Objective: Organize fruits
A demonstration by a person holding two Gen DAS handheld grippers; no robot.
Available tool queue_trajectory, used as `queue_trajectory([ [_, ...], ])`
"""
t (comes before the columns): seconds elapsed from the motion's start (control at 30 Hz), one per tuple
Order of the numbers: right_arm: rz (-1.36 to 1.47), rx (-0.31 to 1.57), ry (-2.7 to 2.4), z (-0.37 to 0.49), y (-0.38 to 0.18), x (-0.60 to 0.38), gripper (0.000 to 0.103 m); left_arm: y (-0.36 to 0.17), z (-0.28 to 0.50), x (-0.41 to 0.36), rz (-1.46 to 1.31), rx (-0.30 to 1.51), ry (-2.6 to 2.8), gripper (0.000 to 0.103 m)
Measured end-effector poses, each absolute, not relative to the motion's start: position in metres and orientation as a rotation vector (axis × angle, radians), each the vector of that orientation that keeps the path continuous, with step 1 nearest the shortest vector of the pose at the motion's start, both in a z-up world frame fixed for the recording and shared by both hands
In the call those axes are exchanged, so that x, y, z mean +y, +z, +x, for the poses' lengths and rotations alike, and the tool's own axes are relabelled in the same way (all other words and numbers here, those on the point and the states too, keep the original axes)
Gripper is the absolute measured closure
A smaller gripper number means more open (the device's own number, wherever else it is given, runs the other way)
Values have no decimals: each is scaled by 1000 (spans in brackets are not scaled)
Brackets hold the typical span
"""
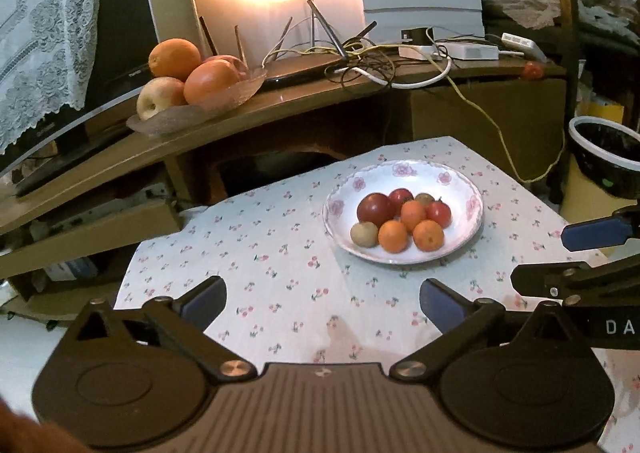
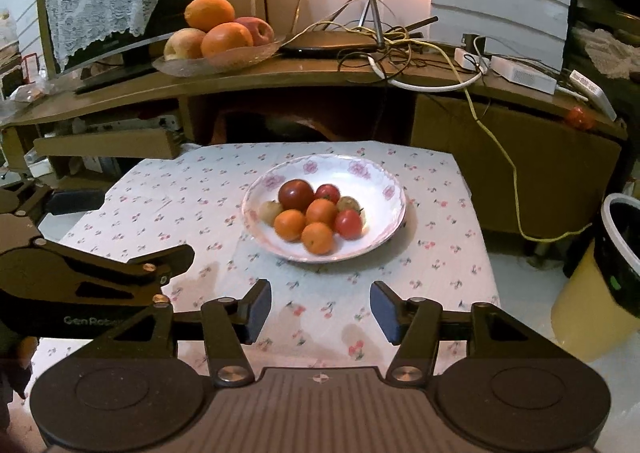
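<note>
Left claw (image 1: 322,305): bottom of the left wrist frame; jaws spread wide, nothing between the blue pads, only tablecloth below.
Right claw (image 2: 320,311): bottom of the right wrist frame; jaws parted about halfway, nothing held.
Writing, near: white "Gen Robo…" on the left claw's black body, lower left of the right wrist frame, cut off by the right claw's linkage; "D A" on the right claw's body, right edge of the left wrist frame. Rest unreadable.
Table (image 2: 440,253): cherry-print cloth, creased, with a damp-looking stain by the near edge. Risk: a dragging fingertip could bunch the cloth and shift the plate.
Plate (image 2: 384,173): white, pink flowers, centre of the table, well ahead of both claws.
Fruits (image 2: 320,213): small round pile on the plate, orange, red and pale ones touching. Risk: pulling one out likely sets its neighbours rolling over the shallow rim; a hard squeeze may split the soft red ones.
Claw clash: both point at the same plate; they could collide over it.
Glass dish (image 2: 256,53): upper left, on the wooden shelf behind, heaped with oranges and apples. Risk: adding to it could topple the heap.
Writing, far: TV bezel mark and adapter label too blurred to read.
</note>
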State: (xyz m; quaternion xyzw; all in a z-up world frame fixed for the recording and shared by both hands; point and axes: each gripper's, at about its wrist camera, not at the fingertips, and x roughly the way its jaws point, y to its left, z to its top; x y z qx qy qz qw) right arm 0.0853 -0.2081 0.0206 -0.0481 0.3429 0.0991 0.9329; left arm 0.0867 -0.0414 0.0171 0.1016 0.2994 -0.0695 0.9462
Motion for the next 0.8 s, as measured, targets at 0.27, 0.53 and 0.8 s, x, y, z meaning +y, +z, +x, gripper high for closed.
queue_trajectory([
  [0.27,-86,705,192,59,17,-205,46,15,63,-39,204,631,-144,0],
  [0.53,-58,714,182,38,16,-202,46,15,44,-37,199,650,-136,0],
  [0.8,-50,747,189,20,9,-196,45,15,27,-36,200,645,-123,0],
])
